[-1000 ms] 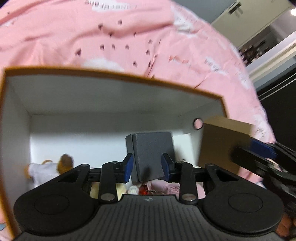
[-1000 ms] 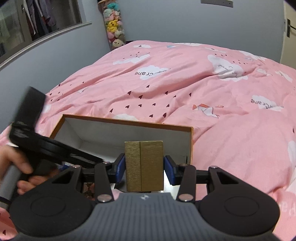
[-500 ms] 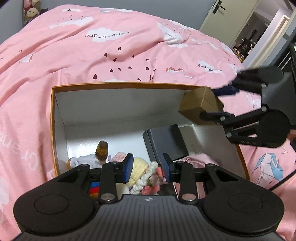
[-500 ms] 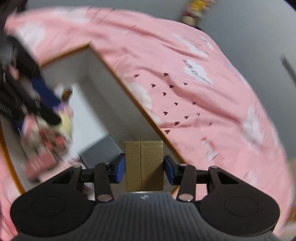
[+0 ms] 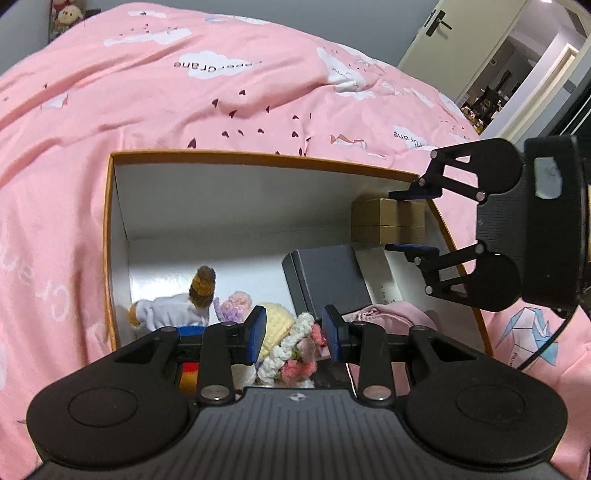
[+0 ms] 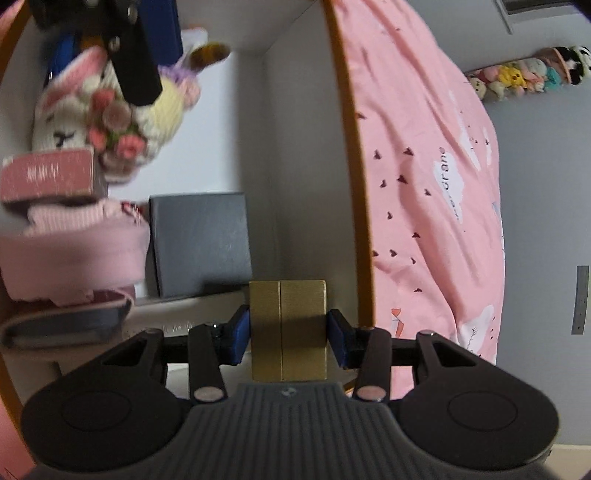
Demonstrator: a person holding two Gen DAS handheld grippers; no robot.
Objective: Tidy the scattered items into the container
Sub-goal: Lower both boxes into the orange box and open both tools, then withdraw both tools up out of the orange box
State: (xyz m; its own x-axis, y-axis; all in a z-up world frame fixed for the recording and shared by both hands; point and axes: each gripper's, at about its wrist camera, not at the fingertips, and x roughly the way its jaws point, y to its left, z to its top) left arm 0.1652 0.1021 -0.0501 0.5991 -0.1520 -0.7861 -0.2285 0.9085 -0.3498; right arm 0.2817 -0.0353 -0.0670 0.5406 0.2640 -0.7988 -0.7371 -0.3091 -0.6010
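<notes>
Left wrist view first: my left gripper (image 5: 293, 334) hangs over the near end of the box (image 5: 258, 159), its blue pads parted with nothing between them. Just under those pads, inside the box, lies a crocheted bunny (image 5: 284, 343) with pink flowers on its head. Left of it in the box lies a small doll in white with a brown topknot (image 5: 184, 306), and right of it a bundle of pink fabric (image 5: 388, 314). Farther into the box a dark grey case (image 5: 325, 280) lies flat on the white floor. Beyond the case, by the box's far right corner, my right gripper (image 5: 408, 221) reaches in over the right wall, grasping a small gold carton (image 5: 388, 220) above the box floor, close to the wall. Around the box on every side spreads the pink duvet (image 5: 221, 92) with its white clouds.

On the right wrist view I see the gold carton (image 6: 288, 328) between the blue pads of my right gripper (image 6: 288, 336), both pads against its sides. Past it the grey case (image 6: 201, 243) lies next to the box's inner wall (image 6: 306, 147), with the pink fabric (image 6: 74, 254) beside it. Farther still the bunny (image 6: 107, 122) sits under the blurred fingers of my left gripper (image 6: 110, 33).
</notes>
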